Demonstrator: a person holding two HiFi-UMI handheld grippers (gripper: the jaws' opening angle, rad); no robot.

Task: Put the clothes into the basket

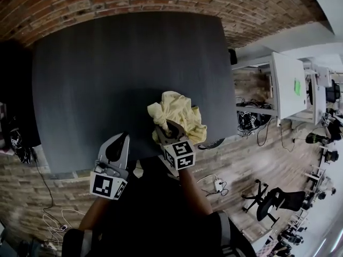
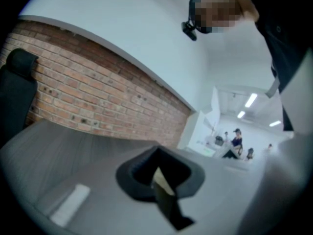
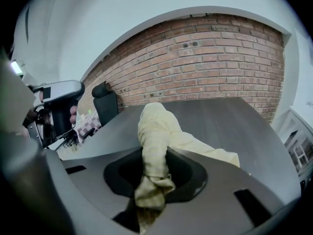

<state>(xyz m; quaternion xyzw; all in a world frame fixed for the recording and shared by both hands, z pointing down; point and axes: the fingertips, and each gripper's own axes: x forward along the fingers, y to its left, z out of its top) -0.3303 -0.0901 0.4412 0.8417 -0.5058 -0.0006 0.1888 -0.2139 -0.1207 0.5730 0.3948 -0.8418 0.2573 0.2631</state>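
A pale yellow garment (image 1: 178, 115) hangs bunched up over the near right part of the dark table (image 1: 107, 74). My right gripper (image 1: 163, 131) is shut on it from below. In the right gripper view the yellow garment (image 3: 155, 146) runs as a twisted roll between the jaws of the right gripper (image 3: 154, 173), and its far end drapes toward the tabletop (image 3: 220, 121). My left gripper (image 1: 120, 142) hovers at the table's near edge, left of the cloth, holding nothing. In its own view the left gripper (image 2: 159, 173) has its jaws together. No basket is in any view.
A black chair back (image 3: 104, 102) stands at the table's far left by a brick wall (image 3: 205, 62). A white desk (image 1: 286, 84) and black office chairs (image 1: 276, 199) are off to the right. Cables (image 1: 51, 218) lie on the floor near left.
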